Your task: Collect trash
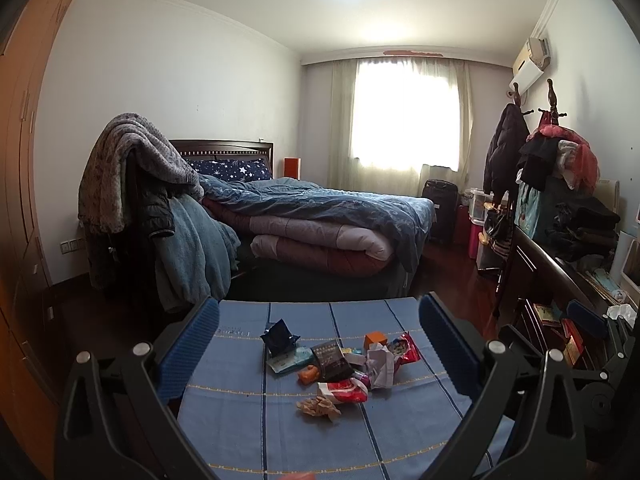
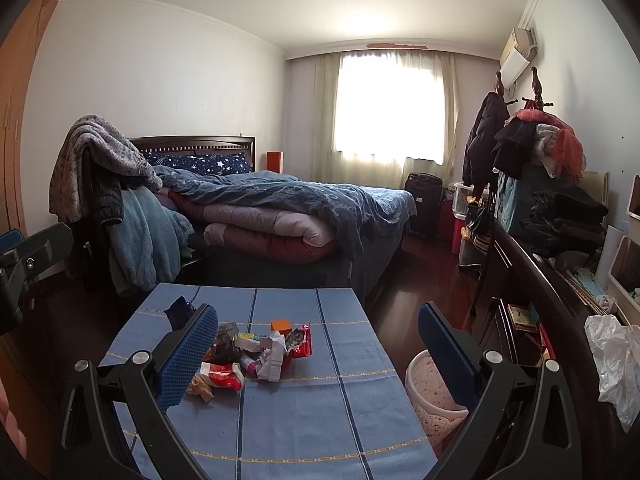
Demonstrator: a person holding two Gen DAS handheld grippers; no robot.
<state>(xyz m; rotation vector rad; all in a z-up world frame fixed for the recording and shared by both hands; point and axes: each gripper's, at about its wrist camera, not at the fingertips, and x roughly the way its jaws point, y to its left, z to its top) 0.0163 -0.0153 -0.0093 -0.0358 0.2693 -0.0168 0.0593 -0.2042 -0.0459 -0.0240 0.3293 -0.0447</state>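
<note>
A pile of trash [image 1: 344, 364] lies on the blue striped tablecloth [image 1: 248, 432]: a dark wrapper [image 1: 280, 337], an orange box [image 1: 375, 339], a red snack bag [image 1: 404, 350], crumpled white paper [image 1: 380, 364], a red-white packet [image 1: 344, 391] and a brown crumpled scrap [image 1: 318, 406]. My left gripper [image 1: 318, 344] is open and empty above the table, with the pile between its fingers. My right gripper [image 2: 318, 344] is open and empty, over the table's right part; the pile [image 2: 256, 352] lies by its left finger [image 2: 188, 356]. A pink-speckled white bin [image 2: 434, 394] stands right of the table.
A bed [image 1: 320, 216] with blue and pink quilts stands beyond the table. A clothes-draped chair [image 1: 140, 208] is at the far left. A dark dresser [image 2: 540, 288] piled with clothes runs along the right wall, with a white plastic bag [image 2: 616, 360] on it. The floor is dark wood.
</note>
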